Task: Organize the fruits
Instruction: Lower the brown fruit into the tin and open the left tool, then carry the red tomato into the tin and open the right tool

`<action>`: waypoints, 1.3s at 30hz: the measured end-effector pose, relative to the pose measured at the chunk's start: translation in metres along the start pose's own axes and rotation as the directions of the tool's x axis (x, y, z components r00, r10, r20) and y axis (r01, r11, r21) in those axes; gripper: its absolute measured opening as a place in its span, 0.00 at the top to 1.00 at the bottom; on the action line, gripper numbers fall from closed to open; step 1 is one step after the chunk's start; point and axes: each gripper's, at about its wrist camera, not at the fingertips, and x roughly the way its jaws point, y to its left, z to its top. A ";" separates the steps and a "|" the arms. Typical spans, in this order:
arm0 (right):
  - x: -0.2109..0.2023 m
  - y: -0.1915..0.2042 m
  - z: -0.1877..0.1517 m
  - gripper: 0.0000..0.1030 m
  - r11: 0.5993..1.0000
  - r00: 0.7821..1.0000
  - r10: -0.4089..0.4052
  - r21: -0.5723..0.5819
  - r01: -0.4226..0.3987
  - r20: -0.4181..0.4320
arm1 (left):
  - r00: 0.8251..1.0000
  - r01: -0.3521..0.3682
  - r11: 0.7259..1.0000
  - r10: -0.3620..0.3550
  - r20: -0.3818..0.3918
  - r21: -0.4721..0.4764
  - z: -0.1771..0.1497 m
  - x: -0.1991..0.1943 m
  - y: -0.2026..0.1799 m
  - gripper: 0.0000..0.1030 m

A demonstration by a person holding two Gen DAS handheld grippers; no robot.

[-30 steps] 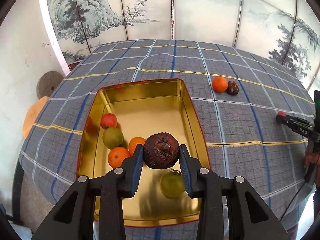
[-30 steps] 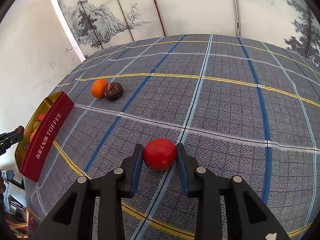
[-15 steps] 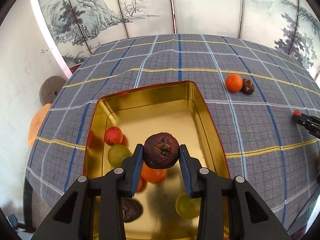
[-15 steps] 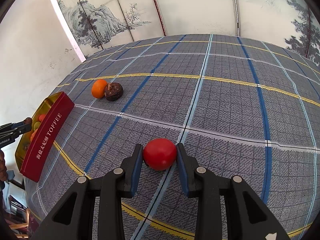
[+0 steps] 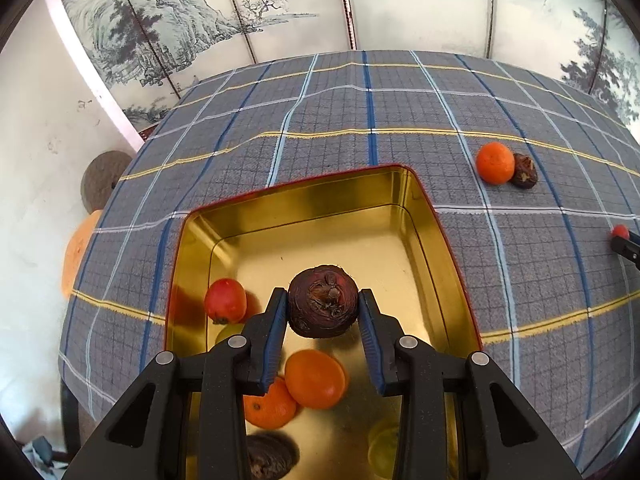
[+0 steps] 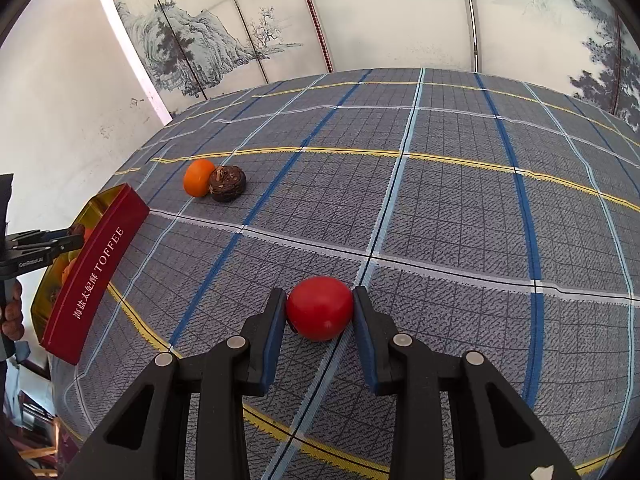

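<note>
left wrist view: my left gripper [image 5: 323, 312] clamps a dark brown fruit [image 5: 322, 301] over the gold tin [image 5: 404, 188]. right wrist view: my right gripper [image 6: 320, 314] pinches a red fruit [image 6: 319, 307] on the plaid cloth [image 6: 460, 216].

Three oranges [image 5: 495, 162], three dark fruits [image 5: 323, 306], two red fruits [image 5: 225, 300].
</note>
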 end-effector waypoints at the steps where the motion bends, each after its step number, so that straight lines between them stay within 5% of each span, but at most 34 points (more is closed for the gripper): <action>1: 0.000 0.000 0.000 0.70 1.000 1.000 0.000 0.000 0.000 0.000 | 1.000 -0.006 1.000 0.006 -0.003 0.001 0.002 0.002 0.000 0.64; 8: 0.000 0.000 0.000 0.70 1.000 1.000 0.000 0.000 0.000 0.000 | 1.000 -0.007 0.999 0.005 -0.031 -0.041 0.005 0.012 0.008 0.63; 14: 0.000 0.000 0.000 0.70 1.000 1.000 -0.001 0.000 0.001 0.000 | 0.998 -0.057 0.998 0.058 0.031 -0.032 0.000 -0.007 0.006 0.36; 28: -0.001 0.000 0.000 0.70 1.000 1.000 0.000 0.001 0.000 0.001 | 0.989 0.041 0.984 -0.016 0.144 -0.175 -0.065 -0.082 0.018 0.36; 39: -0.015 0.005 -0.012 0.70 0.999 1.000 0.005 0.034 -0.006 0.027 | 0.982 0.074 0.985 -0.045 0.182 -0.157 -0.107 -0.114 0.007 0.36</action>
